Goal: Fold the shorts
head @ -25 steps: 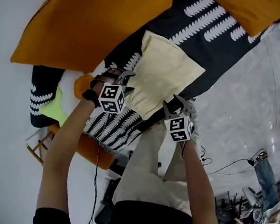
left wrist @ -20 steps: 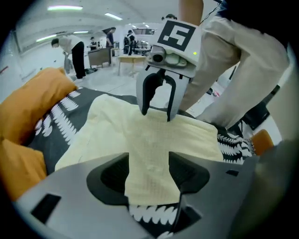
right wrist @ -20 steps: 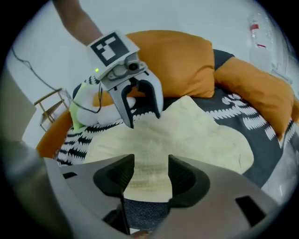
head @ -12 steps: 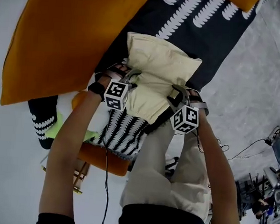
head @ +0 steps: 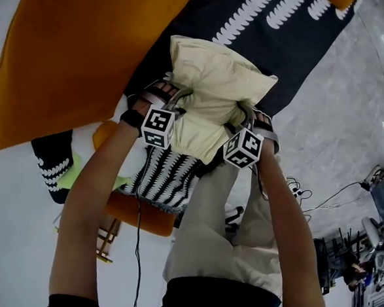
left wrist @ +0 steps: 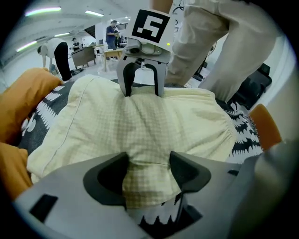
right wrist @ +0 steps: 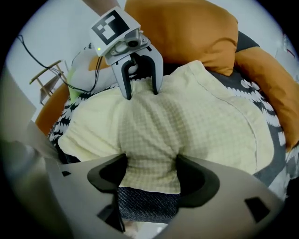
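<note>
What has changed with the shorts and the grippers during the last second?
The left gripper and right gripper lowered the shorts onto the blanket, so the cloth bunched up. Their jaws have just been opening, with cloth still between them. The orange pillow stayed.

A big orange cushion (head: 81, 50) lies left of the left claw (head: 185, 98). A black bedspread with white leaf print (head: 266, 36) stretches beyond both claws. Near the left claw's base hangs a black-and-white zigzag cloth (head: 164, 177), with a wooden stand (head: 107, 239) farther back. Grey floor (head: 352, 115) spreads right of the right claw (head: 241, 111).
</note>
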A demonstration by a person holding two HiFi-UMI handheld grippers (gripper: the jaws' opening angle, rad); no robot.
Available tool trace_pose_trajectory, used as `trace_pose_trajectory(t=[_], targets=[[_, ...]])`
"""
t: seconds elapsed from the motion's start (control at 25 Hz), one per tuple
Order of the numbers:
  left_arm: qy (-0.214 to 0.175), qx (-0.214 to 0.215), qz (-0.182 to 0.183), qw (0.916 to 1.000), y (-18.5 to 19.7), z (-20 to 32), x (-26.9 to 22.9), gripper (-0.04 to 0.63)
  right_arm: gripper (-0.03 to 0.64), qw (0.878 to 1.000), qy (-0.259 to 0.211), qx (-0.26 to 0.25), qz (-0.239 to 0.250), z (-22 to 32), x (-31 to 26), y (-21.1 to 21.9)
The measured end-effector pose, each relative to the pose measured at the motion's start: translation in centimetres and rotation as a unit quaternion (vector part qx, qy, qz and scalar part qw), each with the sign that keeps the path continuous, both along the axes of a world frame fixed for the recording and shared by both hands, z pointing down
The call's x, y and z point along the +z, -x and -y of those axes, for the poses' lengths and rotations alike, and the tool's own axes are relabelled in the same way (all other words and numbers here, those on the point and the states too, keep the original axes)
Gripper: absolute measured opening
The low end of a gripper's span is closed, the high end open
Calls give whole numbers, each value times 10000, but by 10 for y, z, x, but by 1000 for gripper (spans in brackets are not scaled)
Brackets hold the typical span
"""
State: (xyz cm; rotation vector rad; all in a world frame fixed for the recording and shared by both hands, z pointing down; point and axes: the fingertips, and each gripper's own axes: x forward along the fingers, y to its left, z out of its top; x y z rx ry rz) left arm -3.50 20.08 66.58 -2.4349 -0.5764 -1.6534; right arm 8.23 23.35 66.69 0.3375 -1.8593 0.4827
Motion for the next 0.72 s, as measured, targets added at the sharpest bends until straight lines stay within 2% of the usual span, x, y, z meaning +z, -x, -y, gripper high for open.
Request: trace_pose_trajectory(t=[0.12, 0.16, 0.2, 0.24, 0.32, 0.44, 0.6, 0.72], targets=[[33, -37, 8, 10000, -2, -4, -7, 296, 299, 9997, 75, -217, 88, -11, -9, 1], [21, -110, 59, 9999, -3, -3, -11, 256, 243, 9994, 139, -306, 97, -14, -13, 3], [4, -244, 122, 9996, -3, 2, -17, 119, 125, 9991, 195, -369, 97, -13, -18, 4], [8, -423, 194, 9989, -3, 7, -25, 55, 38, 9990, 237, -375, 104, -11, -24, 4], [54, -769, 276, 9966, -5, 11, -45, 46, 35, 9989, 324, -277, 194, -8, -41, -2], [-69, -1076, 37, 9942, -12, 9, -88, 46, 28, 9984, 267, -240, 445, -6, -84, -17], [-569, -1645, -394, 9839, -28, 43, -155, 46, 28, 9964, -289, -324, 726, 36, -147, -38], [-883, -1964, -532, 9751, -53, 85, -197, 48, 28, 9940, -689, -396, 751, 88, -185, -66]])
